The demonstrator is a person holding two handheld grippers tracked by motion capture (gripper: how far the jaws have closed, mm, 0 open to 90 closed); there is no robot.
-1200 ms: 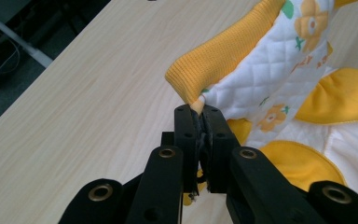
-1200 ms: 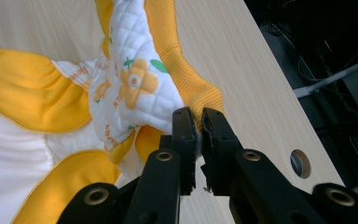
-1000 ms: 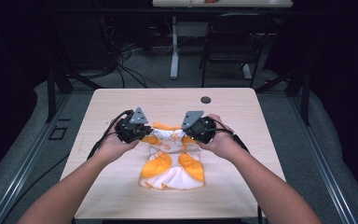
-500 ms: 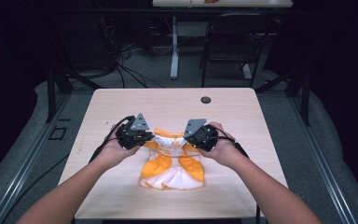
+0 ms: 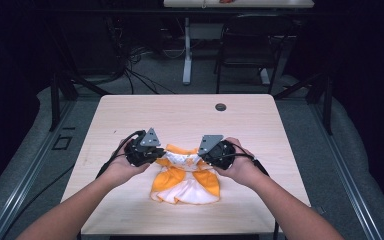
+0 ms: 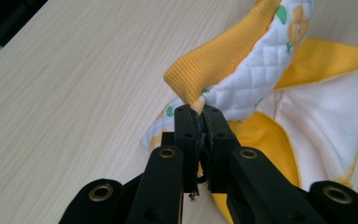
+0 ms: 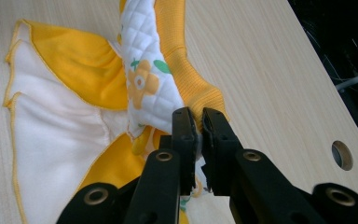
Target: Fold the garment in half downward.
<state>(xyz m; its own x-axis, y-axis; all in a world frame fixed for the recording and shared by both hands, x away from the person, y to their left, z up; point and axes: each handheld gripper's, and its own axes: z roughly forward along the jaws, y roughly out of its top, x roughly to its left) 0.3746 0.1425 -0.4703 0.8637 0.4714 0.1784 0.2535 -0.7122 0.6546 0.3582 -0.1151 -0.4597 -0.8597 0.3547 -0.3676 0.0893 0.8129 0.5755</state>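
Left tongs pinching garment at one upper corner, right tongs pinching the other, garment stretched between on table

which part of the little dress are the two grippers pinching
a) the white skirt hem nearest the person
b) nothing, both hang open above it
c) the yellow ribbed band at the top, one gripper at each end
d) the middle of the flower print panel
c: in each gripper view the black jaws are shut on the yellow ribbed band of the dress, left gripper at one end, right gripper at the other.
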